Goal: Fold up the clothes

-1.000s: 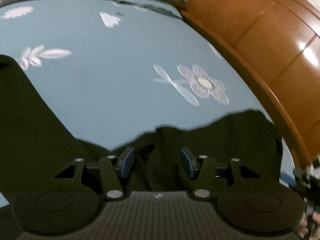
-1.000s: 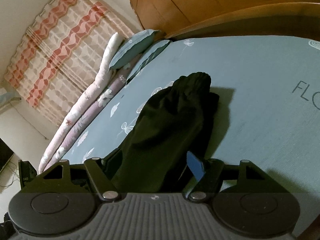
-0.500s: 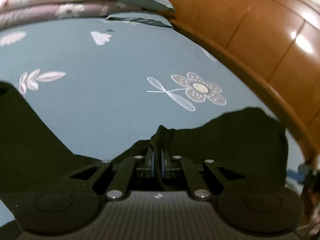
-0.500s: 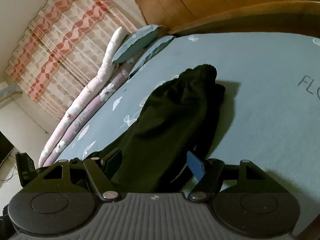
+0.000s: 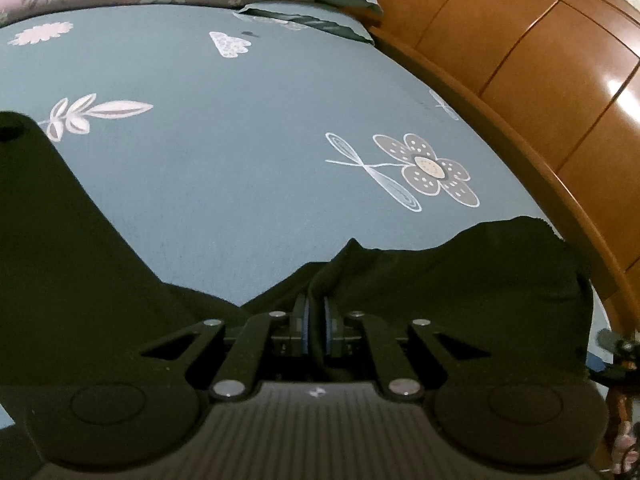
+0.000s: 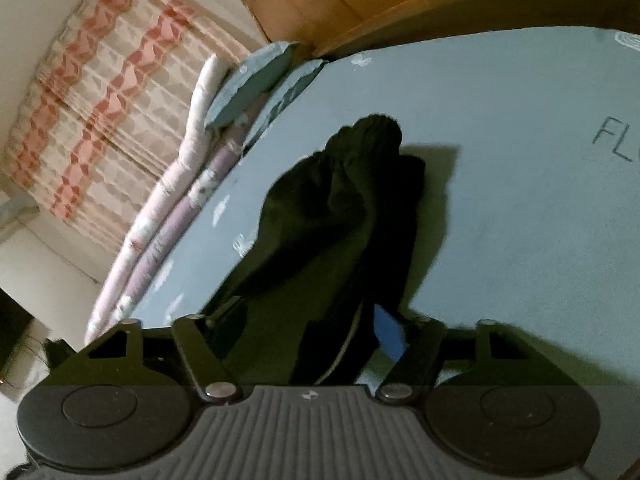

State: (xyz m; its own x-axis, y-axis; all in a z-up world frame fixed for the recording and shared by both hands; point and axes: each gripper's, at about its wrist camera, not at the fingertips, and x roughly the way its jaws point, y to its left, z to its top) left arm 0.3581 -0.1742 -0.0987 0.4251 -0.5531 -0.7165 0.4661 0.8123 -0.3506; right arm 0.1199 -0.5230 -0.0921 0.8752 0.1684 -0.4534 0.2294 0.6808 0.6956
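**Both claws on the dark garment**

The bed [image 5: 240,128] in its blue flowered sheet carried a black garment [image 6: 320,216] stretched toward the pillows [image 6: 256,80]. The left claw [image 5: 316,320] sat pinched together on a raised fold. The right claw [image 6: 308,320] had just been closing, fabric between its jaws, grip unclear.

A bed [image 5: 240,184] with a blue flower-printed sheet carries a black garment [image 6: 320,216]. Folded quilts [image 6: 160,216] and two blue pillows [image 6: 256,84] lie along its far edge.
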